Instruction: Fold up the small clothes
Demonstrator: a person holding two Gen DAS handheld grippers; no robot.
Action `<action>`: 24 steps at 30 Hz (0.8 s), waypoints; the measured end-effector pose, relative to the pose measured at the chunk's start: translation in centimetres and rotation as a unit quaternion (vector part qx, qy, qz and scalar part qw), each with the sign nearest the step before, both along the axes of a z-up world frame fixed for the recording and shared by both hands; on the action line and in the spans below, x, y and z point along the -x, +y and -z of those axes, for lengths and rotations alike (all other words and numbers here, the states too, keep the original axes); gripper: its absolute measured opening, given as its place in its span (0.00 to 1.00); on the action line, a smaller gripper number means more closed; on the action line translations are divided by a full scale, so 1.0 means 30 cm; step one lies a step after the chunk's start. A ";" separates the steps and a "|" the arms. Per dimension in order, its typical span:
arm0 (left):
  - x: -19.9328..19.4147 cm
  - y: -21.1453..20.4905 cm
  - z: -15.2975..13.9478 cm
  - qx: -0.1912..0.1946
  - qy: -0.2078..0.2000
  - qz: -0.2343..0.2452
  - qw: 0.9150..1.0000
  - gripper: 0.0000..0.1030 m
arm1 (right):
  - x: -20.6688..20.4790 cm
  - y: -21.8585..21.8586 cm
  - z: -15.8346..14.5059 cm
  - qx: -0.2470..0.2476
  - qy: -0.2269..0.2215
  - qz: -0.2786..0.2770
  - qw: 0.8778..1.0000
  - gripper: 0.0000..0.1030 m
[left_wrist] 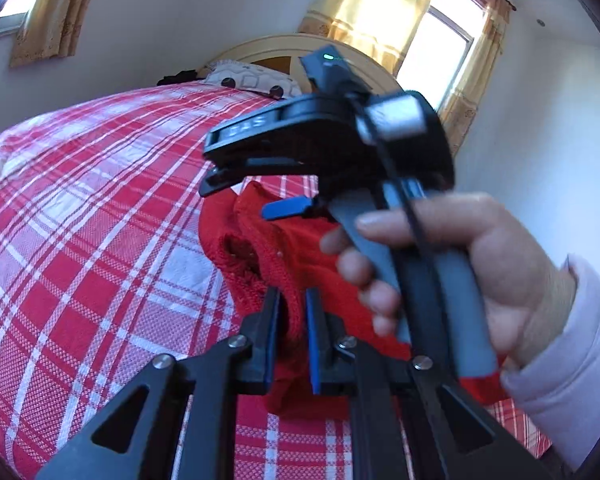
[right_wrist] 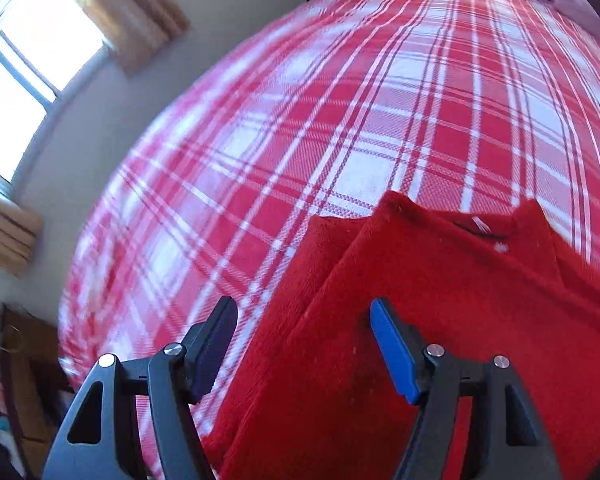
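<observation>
A red knit garment (left_wrist: 276, 248) lies bunched on the red-and-white plaid bed cover (left_wrist: 80, 220). My left gripper (left_wrist: 292, 320) is shut on a fold of it, and red fabric fills the narrow gap between the pads. A hand (left_wrist: 500, 248) holds my right gripper (left_wrist: 236, 200) just above the garment, jaws apart. In the right wrist view the right gripper (right_wrist: 302, 308) stands open over the garment (right_wrist: 420, 280), which lies in flat layers with its neckline at the far edge. Nothing is pressed between its pads.
The plaid cover (right_wrist: 340, 100) stretches far to the left and toward a patterned pillow (left_wrist: 252, 78) and a wooden headboard (left_wrist: 276, 50). Curtained windows (left_wrist: 440, 52) light the room. A pale sleeve (left_wrist: 572, 352) comes in from the right. Brown furniture (right_wrist: 24, 380) stands beside the bed.
</observation>
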State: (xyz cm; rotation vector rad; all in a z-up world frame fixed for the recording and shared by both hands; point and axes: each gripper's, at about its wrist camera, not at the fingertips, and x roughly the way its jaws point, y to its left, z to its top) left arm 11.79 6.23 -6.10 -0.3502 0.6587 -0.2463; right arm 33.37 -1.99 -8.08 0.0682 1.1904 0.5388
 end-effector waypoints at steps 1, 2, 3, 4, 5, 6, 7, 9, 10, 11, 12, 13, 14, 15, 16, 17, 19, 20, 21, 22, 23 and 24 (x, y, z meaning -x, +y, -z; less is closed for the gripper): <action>-0.008 0.010 0.011 0.003 0.005 -0.003 1.000 0.13 | -0.015 0.017 0.013 0.003 0.006 -0.007 1.000 0.68; -0.017 0.021 0.021 0.008 0.012 -0.006 1.000 0.13 | -0.029 0.042 0.034 0.009 0.018 -0.017 1.000 0.68; -0.024 0.032 0.030 0.013 0.016 -0.009 1.000 0.13 | -0.038 0.058 0.046 0.016 0.023 -0.022 0.999 0.69; -0.025 0.041 0.035 0.017 0.018 -0.011 1.000 0.13 | -0.046 0.086 0.059 0.034 0.022 -0.031 0.999 0.70; -0.024 0.047 0.037 0.021 0.018 -0.011 1.000 0.13 | -0.046 0.101 0.062 0.045 0.018 -0.036 0.998 0.72; -0.021 0.049 0.037 0.022 0.017 -0.011 1.000 0.13 | -0.048 0.127 0.067 0.066 0.013 -0.046 0.997 0.75; -0.017 0.048 0.035 0.021 0.015 -0.012 1.000 0.13 | -0.050 0.147 0.068 0.085 0.011 -0.051 0.995 0.75; -0.005 0.041 0.030 0.016 0.008 -0.010 1.000 0.13 | -0.051 0.174 0.072 0.115 0.005 -0.056 0.992 0.75; 0.002 0.035 0.028 0.013 0.004 -0.009 1.000 0.13 | -0.046 0.189 0.079 0.133 0.002 -0.060 0.989 0.75; 0.008 0.029 0.027 0.011 0.001 -0.008 1.000 0.13 | -0.045 0.193 0.083 0.142 0.000 -0.063 0.988 0.75; 0.014 0.027 0.028 0.011 0.001 -0.008 1.000 0.13 | -0.041 0.202 0.089 0.153 -0.003 -0.068 0.986 0.75; 0.022 0.025 0.030 0.012 0.003 -0.007 1.000 0.13 | -0.036 0.210 0.095 0.166 -0.008 -0.074 0.983 0.75; 0.023 0.024 0.032 0.014 0.006 -0.007 1.000 0.13 | -0.034 0.217 0.099 0.175 -0.012 -0.077 0.981 0.75; 0.026 0.024 0.034 0.015 0.010 -0.006 1.000 0.13 | -0.031 0.223 0.102 0.182 -0.015 -0.079 0.980 0.75; 0.025 0.022 0.034 0.016 0.012 -0.007 1.000 0.13 | -0.029 0.226 0.102 0.187 -0.017 -0.082 0.979 0.73; 0.028 0.023 0.031 0.018 0.014 -0.007 1.000 0.13 | -0.028 0.224 0.100 0.190 -0.020 -0.082 0.978 0.62; 0.036 0.021 0.022 0.013 0.014 -0.005 1.000 0.13 | -0.037 0.196 0.087 0.200 -0.028 -0.069 0.977 0.38; 0.033 0.025 0.021 0.011 0.015 -0.005 1.000 0.13 | -0.052 0.161 0.073 0.178 -0.019 -0.056 0.982 0.28; 0.032 0.027 0.019 0.008 0.017 -0.006 1.000 0.13 | -0.076 0.106 0.059 0.134 0.001 -0.035 0.990 0.20; 0.032 0.028 0.018 0.007 0.017 -0.006 1.000 0.13 | -0.093 0.055 0.050 0.094 0.021 -0.016 0.995 0.18; 0.037 0.024 0.014 0.007 0.018 -0.005 1.000 0.13 | -0.101 0.022 0.045 0.066 0.032 -0.005 0.997 0.17; 0.038 0.021 0.012 0.006 0.018 -0.002 1.000 0.13 | -0.104 -0.019 0.036 0.031 0.040 0.007 0.999 0.16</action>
